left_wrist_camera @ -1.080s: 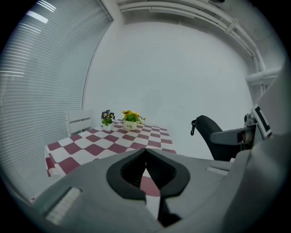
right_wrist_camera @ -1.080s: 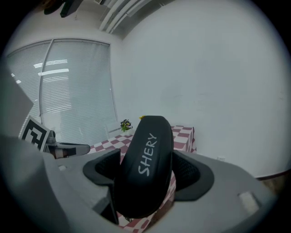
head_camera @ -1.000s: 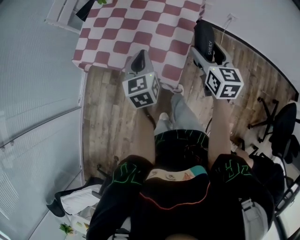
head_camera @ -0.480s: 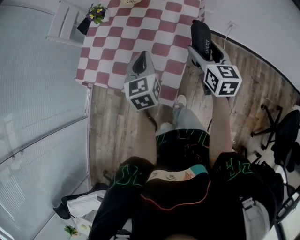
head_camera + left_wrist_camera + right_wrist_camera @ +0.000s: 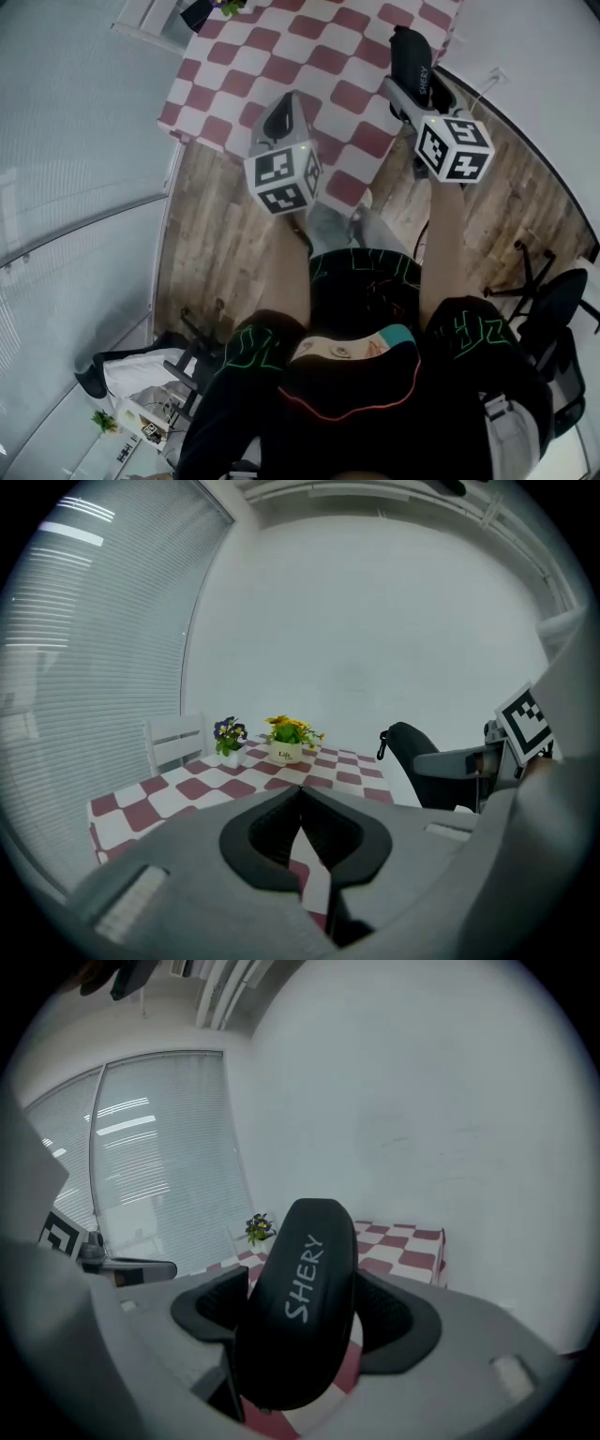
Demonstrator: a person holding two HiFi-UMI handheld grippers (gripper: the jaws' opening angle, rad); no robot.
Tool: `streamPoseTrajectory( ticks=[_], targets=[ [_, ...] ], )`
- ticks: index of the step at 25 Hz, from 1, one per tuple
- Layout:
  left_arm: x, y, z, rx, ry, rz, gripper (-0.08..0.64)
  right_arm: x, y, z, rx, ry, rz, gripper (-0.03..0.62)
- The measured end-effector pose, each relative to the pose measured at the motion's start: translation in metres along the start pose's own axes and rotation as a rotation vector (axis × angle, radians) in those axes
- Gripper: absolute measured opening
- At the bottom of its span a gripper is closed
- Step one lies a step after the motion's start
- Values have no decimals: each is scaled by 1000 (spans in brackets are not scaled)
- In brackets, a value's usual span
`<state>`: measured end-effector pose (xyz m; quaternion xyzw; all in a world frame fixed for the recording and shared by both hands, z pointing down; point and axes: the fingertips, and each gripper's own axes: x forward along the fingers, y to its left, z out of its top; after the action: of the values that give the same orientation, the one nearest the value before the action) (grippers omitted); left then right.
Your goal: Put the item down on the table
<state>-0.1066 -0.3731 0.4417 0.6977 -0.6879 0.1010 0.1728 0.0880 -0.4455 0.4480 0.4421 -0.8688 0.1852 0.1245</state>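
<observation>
Head view: a person stands looking down at a table (image 5: 319, 47) covered in red-and-white checked cloth at 12 o'clock. The left gripper (image 5: 281, 111) is over the cloth's near edge at 12 o'clock. The right gripper (image 5: 410, 86), at 1 o'clock, carries a black case (image 5: 411, 56) by the table's near corner.

Left gripper view: its jaws are pressed together with nothing between them. A pot of yellow flowers (image 5: 288, 742) and a pot of purple flowers (image 5: 228, 741) sit on the cloth toward 9 o'clock.

Right gripper view: the jaws clamp the case, lettered SHERY, by its sides, off the table, which lies beyond at 4 o'clock.
</observation>
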Motion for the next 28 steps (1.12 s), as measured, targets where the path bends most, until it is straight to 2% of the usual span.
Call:
streamPoseTrajectory(
  ticks=[4, 12, 16, 20, 28],
  targets=[
    [15, 21, -11, -34, 23, 23, 9, 33, 17, 0, -36, 32, 46, 360],
    [57, 38, -18, -55, 67, -5, 9, 91, 28, 2, -87, 96, 81, 360],
    [79, 53, -27, -96, 86, 0, 9, 123, 33, -1, -137, 140, 100, 360],
    [99, 51, -32, -147, 99, -35, 9, 145, 27, -3, -178, 190, 104, 360],
    [127, 55, -41, -164, 147, -82, 9, 194, 21, -24, -230, 291, 113, 360]
  ],
)
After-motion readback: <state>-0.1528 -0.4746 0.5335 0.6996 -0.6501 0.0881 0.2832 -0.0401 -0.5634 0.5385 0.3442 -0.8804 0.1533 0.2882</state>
